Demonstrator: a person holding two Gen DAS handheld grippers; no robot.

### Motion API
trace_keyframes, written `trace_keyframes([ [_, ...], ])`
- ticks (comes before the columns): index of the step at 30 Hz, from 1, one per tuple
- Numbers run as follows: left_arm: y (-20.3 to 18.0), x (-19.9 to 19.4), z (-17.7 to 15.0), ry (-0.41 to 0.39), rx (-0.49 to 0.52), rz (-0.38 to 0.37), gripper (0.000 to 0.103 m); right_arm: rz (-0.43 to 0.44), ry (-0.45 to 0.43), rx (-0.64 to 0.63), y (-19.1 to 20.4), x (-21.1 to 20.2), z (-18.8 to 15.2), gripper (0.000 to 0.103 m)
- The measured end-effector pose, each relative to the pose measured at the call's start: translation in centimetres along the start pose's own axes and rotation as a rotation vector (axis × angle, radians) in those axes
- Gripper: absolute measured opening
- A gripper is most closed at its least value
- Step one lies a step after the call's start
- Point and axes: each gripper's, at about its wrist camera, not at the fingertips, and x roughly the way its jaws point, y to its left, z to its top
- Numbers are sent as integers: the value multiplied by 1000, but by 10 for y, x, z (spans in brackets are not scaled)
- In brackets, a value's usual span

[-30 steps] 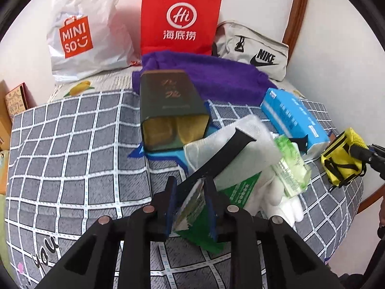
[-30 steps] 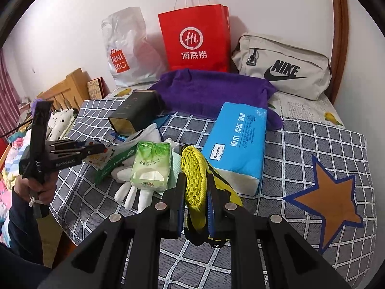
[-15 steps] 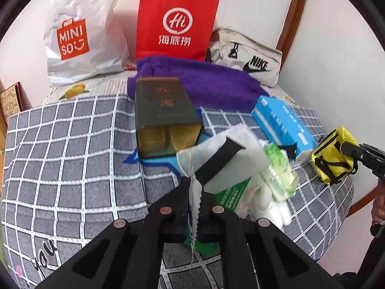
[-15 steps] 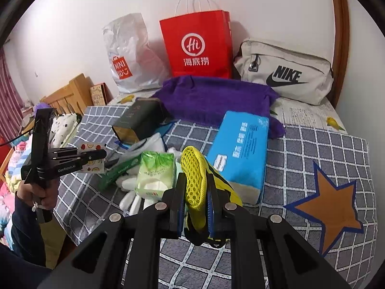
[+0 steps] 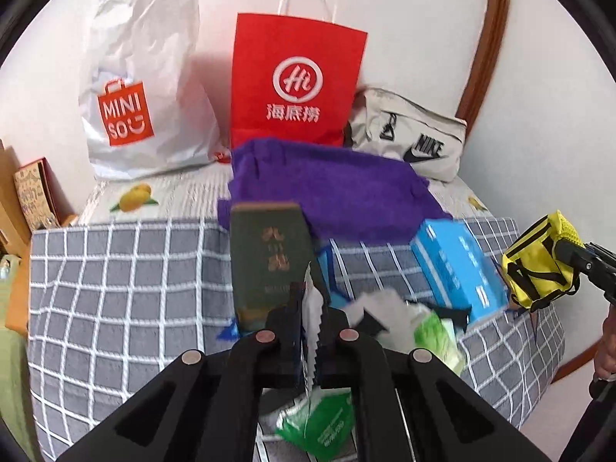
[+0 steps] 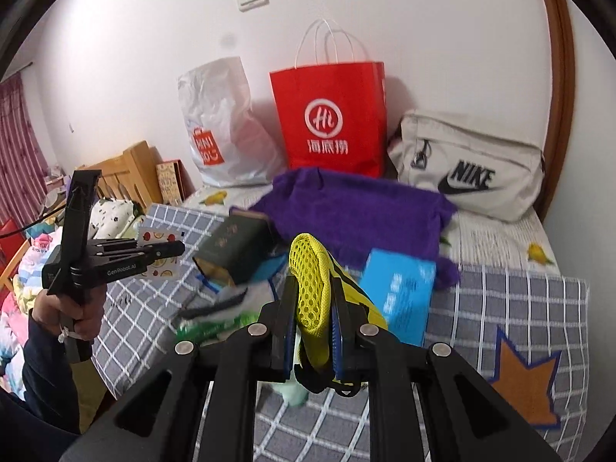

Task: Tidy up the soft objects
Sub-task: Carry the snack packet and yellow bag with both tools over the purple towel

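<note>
Left tongs clamped on a flat patterned packet; right tongs clamped on a yellow mesh pouch, both above the bed.

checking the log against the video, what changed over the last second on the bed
The left gripper closed on the thin white packet, which was loose between its open jaws a second ago, and lifted it clear of the pile. The right gripper rose too, jaws clamped on the yellow mesh pouch throughout. The green tin, blue tissue pack and purple towel stayed put.

both wrist views overlook the bed obliquely.
</note>
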Motion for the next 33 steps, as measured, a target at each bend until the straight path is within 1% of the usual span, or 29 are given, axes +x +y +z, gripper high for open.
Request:
trace_keyframes([
  [6,1,8,32,-14,6,22,5,17,-33,-15,-6,14,36,15],
  [13,2,25,65,-17,20,35,5,-15,-33,3,-32,43,67,15],
  [19,5,54,88,6,21,37,5,-57,-25,22,-60,69,88,15],
  [23,5,77,104,25,24,39,5,-86,-22,12,-73,90,100,15],
  [30,6,120,129,70,31,45,5,-133,-19,-4,-92,133,119,15],
  [33,9,133,136,85,32,53,5,-136,-10,-9,-102,156,125,15],
])
